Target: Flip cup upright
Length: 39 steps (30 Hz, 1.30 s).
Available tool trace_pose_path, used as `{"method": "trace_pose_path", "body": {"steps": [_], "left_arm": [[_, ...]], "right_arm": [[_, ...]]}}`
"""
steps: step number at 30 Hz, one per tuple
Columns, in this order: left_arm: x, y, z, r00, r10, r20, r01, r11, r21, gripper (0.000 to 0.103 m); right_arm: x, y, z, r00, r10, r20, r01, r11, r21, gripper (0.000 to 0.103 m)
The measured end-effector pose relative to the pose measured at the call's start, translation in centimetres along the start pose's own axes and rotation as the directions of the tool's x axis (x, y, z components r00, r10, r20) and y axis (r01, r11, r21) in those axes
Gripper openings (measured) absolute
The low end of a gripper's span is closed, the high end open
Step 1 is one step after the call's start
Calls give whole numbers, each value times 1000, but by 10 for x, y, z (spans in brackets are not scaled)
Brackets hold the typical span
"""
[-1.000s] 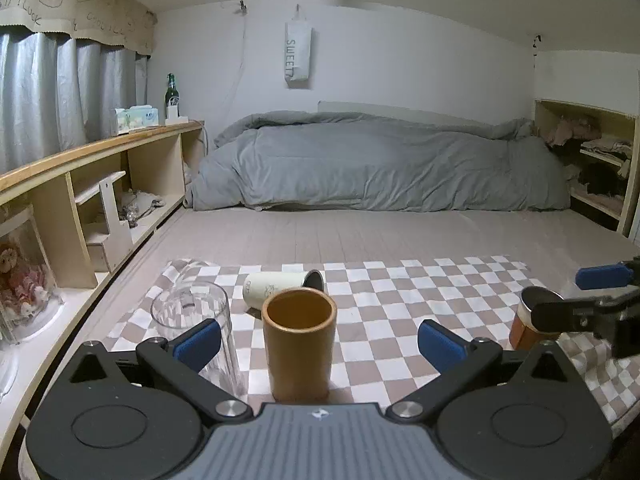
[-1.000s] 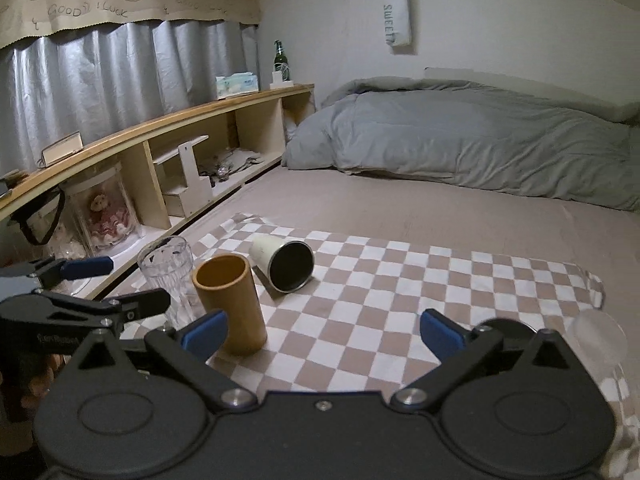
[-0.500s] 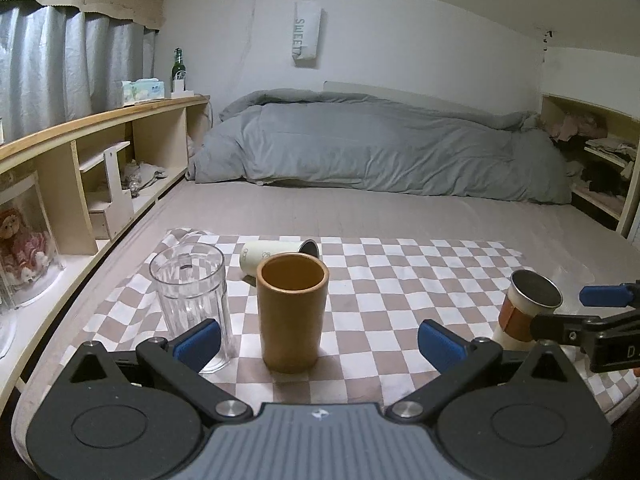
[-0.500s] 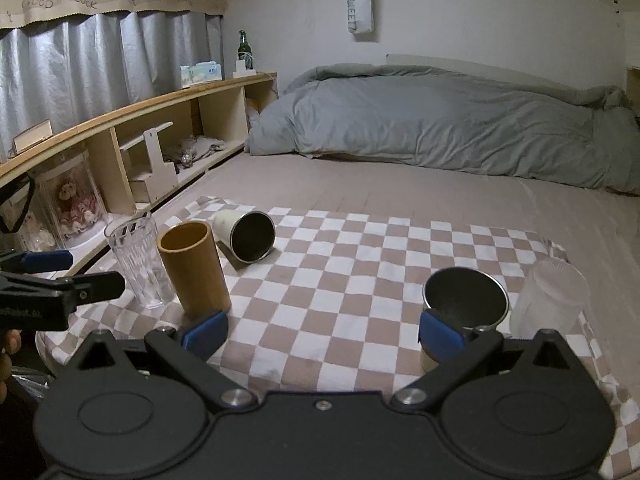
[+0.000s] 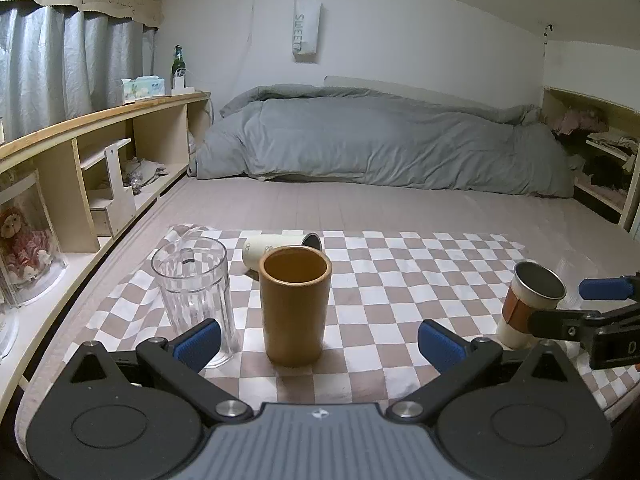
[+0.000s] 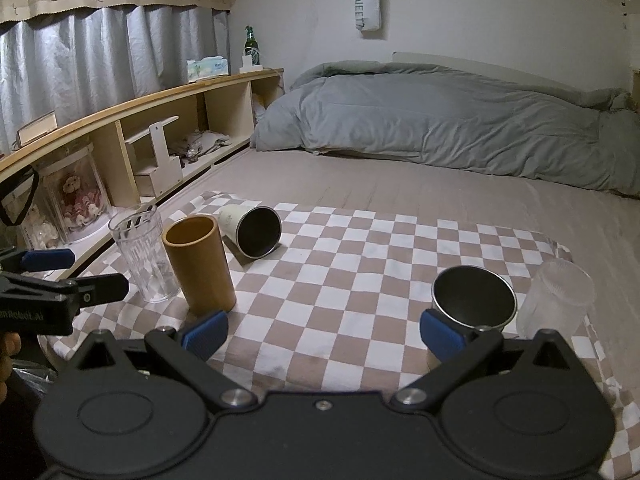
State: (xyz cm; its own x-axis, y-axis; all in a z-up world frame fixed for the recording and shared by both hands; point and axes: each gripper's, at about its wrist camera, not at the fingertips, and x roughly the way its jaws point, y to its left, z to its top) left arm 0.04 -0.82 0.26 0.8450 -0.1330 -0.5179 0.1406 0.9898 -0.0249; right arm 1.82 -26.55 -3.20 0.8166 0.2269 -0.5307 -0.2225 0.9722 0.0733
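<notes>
A white cup with a dark inside (image 6: 252, 230) lies on its side on the checkered cloth (image 6: 360, 272), mouth toward the right wrist camera; in the left wrist view it (image 5: 276, 249) lies behind the upright brown cup (image 5: 294, 304). My left gripper (image 5: 318, 340) is open and empty, just short of the brown cup. My right gripper (image 6: 324, 330) is open and empty, near the cloth's front edge. The upright brown cup (image 6: 198, 266) stands in front of the lying cup.
A clear glass (image 5: 192, 292) stands left of the brown cup. A steel cup with a brown sleeve (image 6: 472, 300) and a frosted tumbler (image 6: 556, 300) stand at the right. A wooden shelf (image 6: 120, 136) runs along the left. A grey duvet (image 5: 380, 148) lies behind.
Both grippers have pulled back and risen, so the cups look farther away. The steel cup and frosted tumbler came fully into the right wrist view. Both grippers stayed open.
</notes>
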Motion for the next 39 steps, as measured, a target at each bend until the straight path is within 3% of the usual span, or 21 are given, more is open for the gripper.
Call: {"method": "trace_pose_path", "body": {"steps": [39], "left_arm": [[2,4,-3,1000,16,-16,-16,1000,1,103]], "right_arm": [[1,-3,0,1000,1,-4,-1,1000,4,103]]}}
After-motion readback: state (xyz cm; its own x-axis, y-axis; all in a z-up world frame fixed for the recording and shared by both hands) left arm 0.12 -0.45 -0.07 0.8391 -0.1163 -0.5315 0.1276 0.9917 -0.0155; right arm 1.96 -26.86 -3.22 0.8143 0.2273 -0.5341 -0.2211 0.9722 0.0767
